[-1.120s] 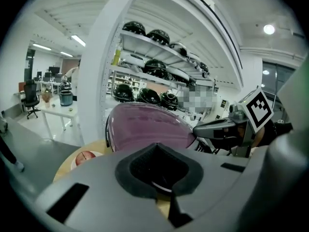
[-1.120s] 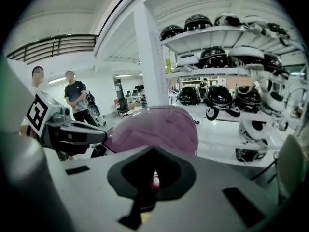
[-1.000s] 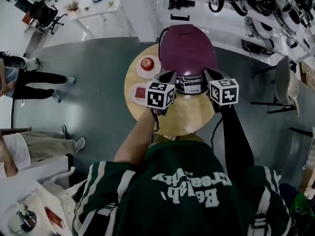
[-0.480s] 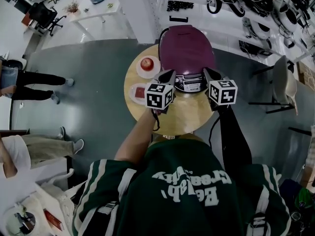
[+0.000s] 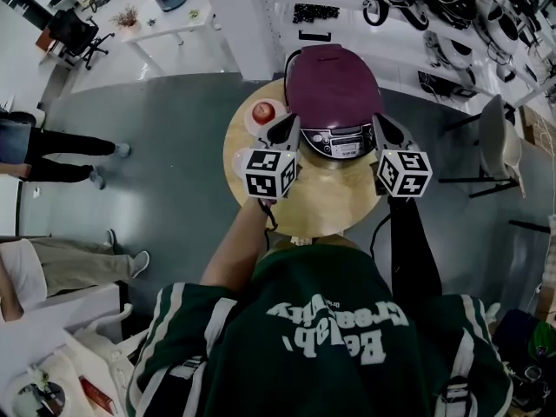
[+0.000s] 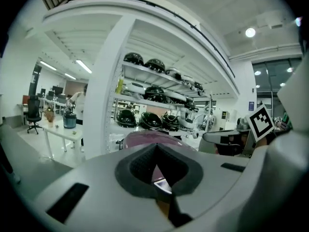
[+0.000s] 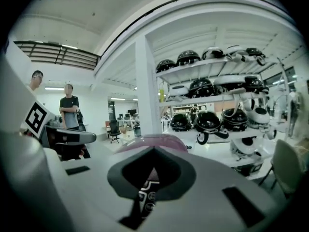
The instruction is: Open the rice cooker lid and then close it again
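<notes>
The rice cooker (image 5: 330, 81) stands at the far edge of the round wooden counter (image 5: 334, 207), upper middle of the head view, with its purple lid (image 5: 332, 72) down and its control panel (image 5: 339, 142) facing the person. At the left rim of the counter, a small plate (image 5: 262, 122) carries a red fruit (image 5: 261, 111), probably an apple, though it is too small to be sure. Just right of it the left claw (image 5: 291, 127) points at the cooker's front left corner. In its own view the left claw (image 6: 155, 146) has its two jaws brought together at the tips, with nothing between them, and the purple lid (image 6: 145, 138) shows just beyond. At the cooker's front right corner is the right claw (image 5: 379, 124). Its own view shows the right claw (image 7: 154, 150) likewise closed on nothing, aimed at the lid (image 7: 157, 140), with panel buttons visible through the slit below the tips.
</notes>
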The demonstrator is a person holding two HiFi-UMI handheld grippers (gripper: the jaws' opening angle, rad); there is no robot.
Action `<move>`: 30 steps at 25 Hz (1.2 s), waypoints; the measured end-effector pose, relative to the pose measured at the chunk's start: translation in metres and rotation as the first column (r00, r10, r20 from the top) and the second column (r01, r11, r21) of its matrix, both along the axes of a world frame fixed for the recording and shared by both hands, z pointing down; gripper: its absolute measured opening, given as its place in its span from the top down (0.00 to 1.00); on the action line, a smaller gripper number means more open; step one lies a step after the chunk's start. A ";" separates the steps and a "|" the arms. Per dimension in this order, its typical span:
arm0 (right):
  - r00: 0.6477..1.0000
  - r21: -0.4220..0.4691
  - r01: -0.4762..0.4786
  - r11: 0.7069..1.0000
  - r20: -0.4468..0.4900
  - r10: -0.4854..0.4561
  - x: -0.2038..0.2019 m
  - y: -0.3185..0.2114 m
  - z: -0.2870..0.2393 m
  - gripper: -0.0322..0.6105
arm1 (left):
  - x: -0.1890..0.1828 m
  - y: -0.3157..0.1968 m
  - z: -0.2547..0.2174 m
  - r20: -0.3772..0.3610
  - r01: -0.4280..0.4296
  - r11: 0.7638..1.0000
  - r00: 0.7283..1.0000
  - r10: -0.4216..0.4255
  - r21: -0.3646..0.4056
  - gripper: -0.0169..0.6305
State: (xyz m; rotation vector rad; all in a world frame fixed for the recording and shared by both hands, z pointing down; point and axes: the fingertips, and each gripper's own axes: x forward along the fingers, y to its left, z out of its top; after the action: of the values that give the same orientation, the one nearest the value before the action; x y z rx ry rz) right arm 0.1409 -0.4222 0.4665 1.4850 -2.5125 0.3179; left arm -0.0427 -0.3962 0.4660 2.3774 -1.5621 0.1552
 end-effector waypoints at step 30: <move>0.990 0.274 -0.100 0.956 -0.070 0.124 -0.004 0.050 -0.091 0.95 | -0.007 0.034 -0.106 0.154 -0.085 0.952 0.987 0.040 0.293 0.98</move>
State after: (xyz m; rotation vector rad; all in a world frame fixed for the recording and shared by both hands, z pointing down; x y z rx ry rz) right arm 0.1365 -0.3721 0.3752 1.7039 -2.4857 -0.0764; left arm -0.0493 -0.3624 0.3598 2.7049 -1.6803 0.1163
